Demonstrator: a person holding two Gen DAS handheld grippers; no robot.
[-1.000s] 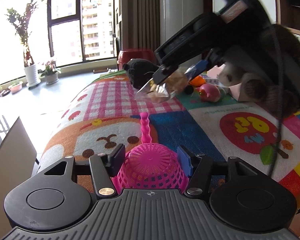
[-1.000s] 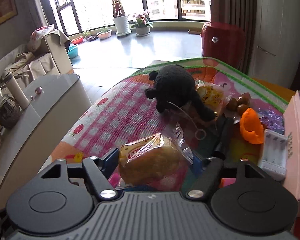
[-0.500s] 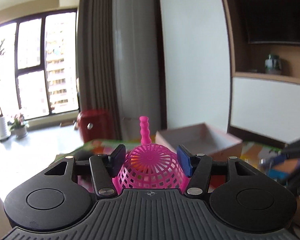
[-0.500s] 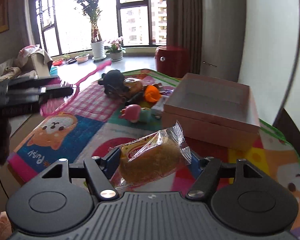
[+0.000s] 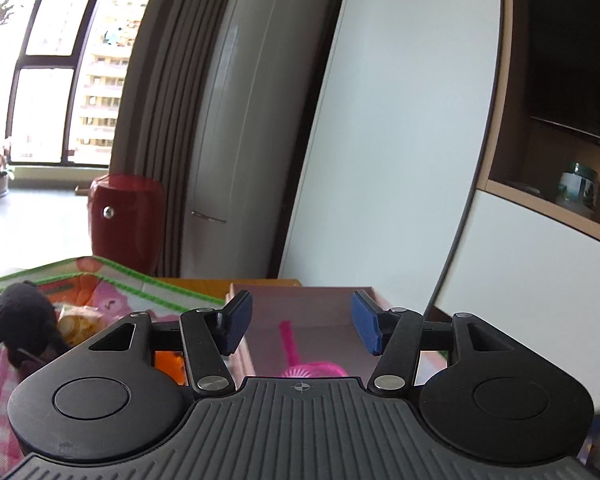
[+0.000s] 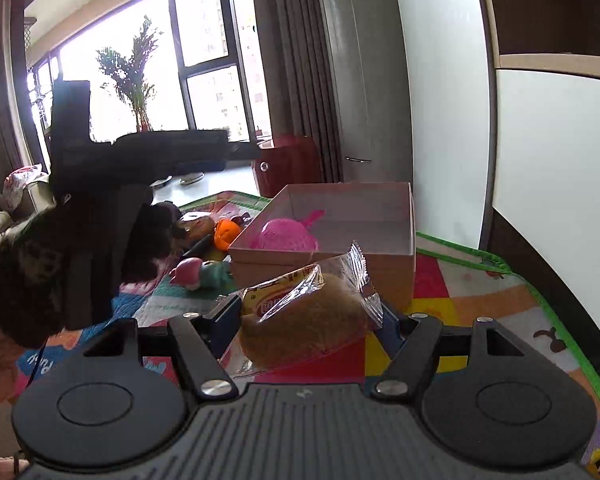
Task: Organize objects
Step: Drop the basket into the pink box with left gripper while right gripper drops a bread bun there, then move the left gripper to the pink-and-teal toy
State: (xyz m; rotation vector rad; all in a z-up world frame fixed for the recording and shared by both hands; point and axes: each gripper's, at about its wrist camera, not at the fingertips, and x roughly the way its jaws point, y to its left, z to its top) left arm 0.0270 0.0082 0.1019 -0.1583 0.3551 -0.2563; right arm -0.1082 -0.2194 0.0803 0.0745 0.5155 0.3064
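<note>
A pink mesh strainer point(image 5: 314, 369) lies inside the open pink box point(image 5: 300, 304); it also shows in the right wrist view point(image 6: 288, 234) in the box point(image 6: 324, 268). My left gripper point(image 5: 302, 328) is open and empty just above the box; it shows in the right wrist view as a dark shape point(image 6: 148, 152) left of the box. My right gripper point(image 6: 304, 320) is shut on a wrapped bread snack point(image 6: 304, 316), held in front of the box.
On the colourful play mat point(image 6: 480, 292) left of the box lie a black plush toy point(image 5: 24, 316), an orange toy point(image 6: 226, 234), a pink and green toy point(image 6: 200, 274) and another snack pack point(image 5: 76, 322). A red stool point(image 5: 124, 216) stands behind.
My left gripper has opened and let the pink strainer go into the box. My right gripper has moved closer to the box with the snack.
</note>
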